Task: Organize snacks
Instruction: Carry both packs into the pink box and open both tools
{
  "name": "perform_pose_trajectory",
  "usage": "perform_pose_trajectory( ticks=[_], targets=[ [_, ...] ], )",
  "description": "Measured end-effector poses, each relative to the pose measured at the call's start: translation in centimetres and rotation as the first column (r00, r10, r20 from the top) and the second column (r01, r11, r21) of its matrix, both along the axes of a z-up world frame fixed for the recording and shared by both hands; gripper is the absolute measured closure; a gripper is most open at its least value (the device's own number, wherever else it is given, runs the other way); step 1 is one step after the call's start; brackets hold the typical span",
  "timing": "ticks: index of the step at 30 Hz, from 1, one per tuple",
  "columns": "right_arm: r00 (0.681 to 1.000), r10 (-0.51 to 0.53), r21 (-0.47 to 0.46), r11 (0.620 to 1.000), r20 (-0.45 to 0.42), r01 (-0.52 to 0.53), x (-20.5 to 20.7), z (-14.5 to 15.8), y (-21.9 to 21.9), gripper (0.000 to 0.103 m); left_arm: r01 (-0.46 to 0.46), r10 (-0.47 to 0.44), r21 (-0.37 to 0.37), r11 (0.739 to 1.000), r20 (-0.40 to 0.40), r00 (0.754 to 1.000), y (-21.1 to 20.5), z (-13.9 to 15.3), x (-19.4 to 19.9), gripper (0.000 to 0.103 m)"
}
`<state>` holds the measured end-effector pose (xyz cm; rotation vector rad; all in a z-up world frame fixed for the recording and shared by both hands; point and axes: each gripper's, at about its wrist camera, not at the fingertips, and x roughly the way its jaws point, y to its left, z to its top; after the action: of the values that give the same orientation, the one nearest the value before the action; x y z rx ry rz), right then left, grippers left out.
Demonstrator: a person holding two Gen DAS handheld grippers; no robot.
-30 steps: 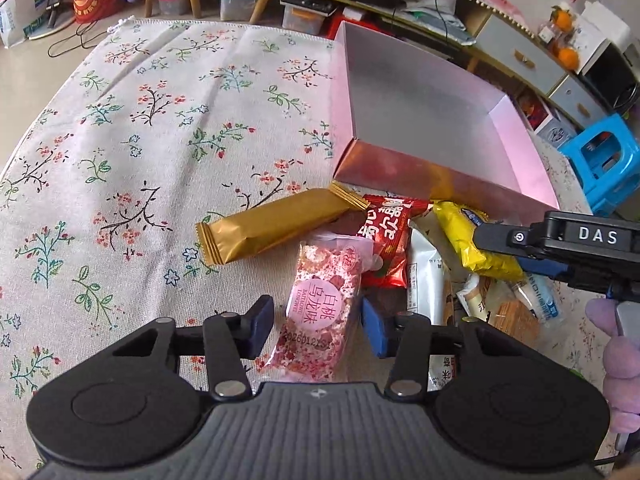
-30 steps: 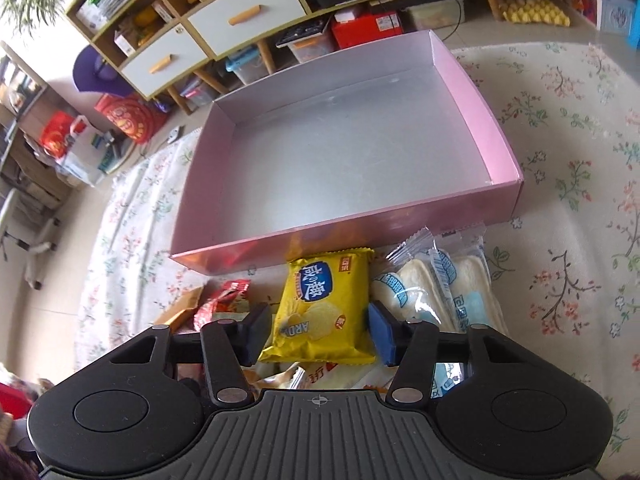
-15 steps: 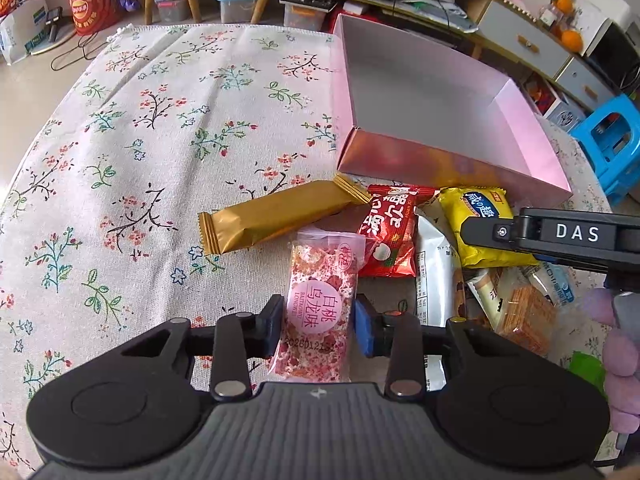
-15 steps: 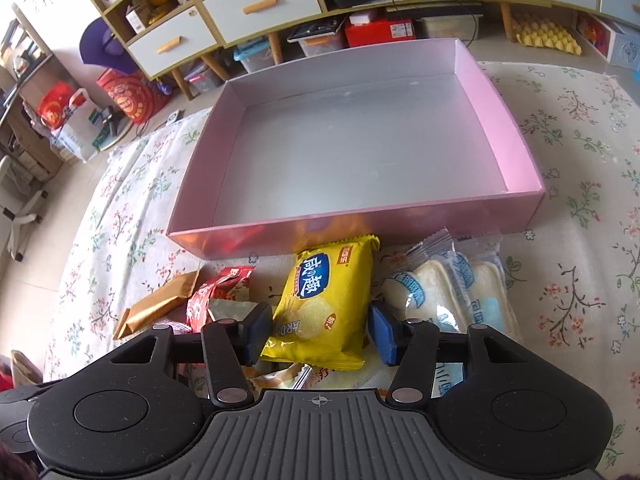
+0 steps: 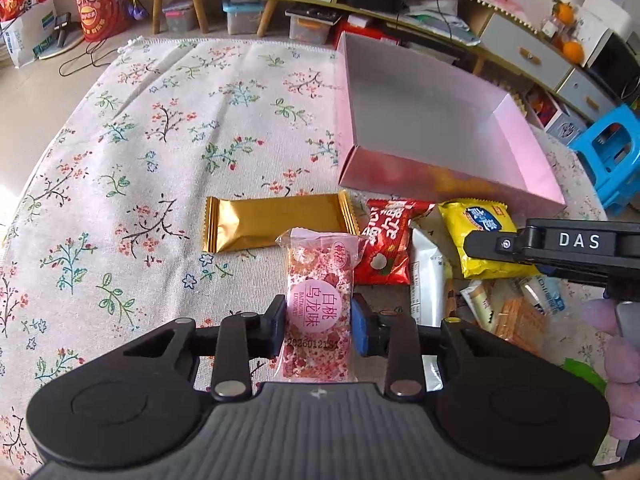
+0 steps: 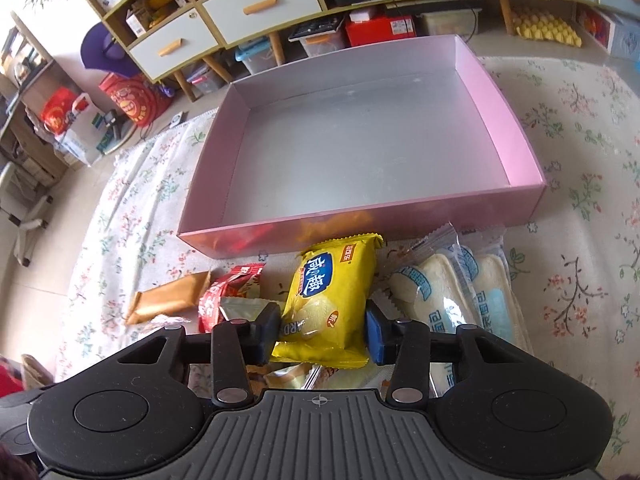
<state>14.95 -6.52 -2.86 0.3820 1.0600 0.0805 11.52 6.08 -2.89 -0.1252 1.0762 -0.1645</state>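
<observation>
**Pink packet and yellow packet both gripped**

Pink packet (image 5: 320, 304) sits pinched in my left gripper (image 5: 318, 322), whose jaws have closed in from wide to touch both its sides. My right gripper (image 6: 322, 330) has narrowed likewise onto the yellow packet (image 6: 332, 300); I judge it held. Left of them lies the gold bar (image 5: 276, 222), between them the red packet (image 5: 386, 246). Beyond, the pink box (image 6: 256, 236) holds nothing yet, so both lifts come next.
</observation>
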Motion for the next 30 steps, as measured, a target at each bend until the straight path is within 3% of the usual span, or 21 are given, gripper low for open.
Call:
perform_pose_trajectory(
  ticks=[13,20,30],
  targets=[
    [0.997,-0.042,0.115,0.993,0.062,0.035,-1.7,3.8,-3.5,0.060,0.012,-0.004,-0.065,0.998,0.115,0.993,-0.8,3.8,0.7,0.073],
    [0.992,-0.064,0.161,0.986,0.108,0.046,0.7,5.2,-6.2,0.060,0.081,-0.078,-0.012,0.997,0.175,0.982,-3.4,4.9,5.1,0.073],
    [0.991,-0.046,0.141,0.990,0.127,0.028,4.9,0.7,-8.7,0.060,0.128,-0.136,0.049,0.991,0.259,0.956,-6.0,1.6,9.8,0.073]
  ],
)
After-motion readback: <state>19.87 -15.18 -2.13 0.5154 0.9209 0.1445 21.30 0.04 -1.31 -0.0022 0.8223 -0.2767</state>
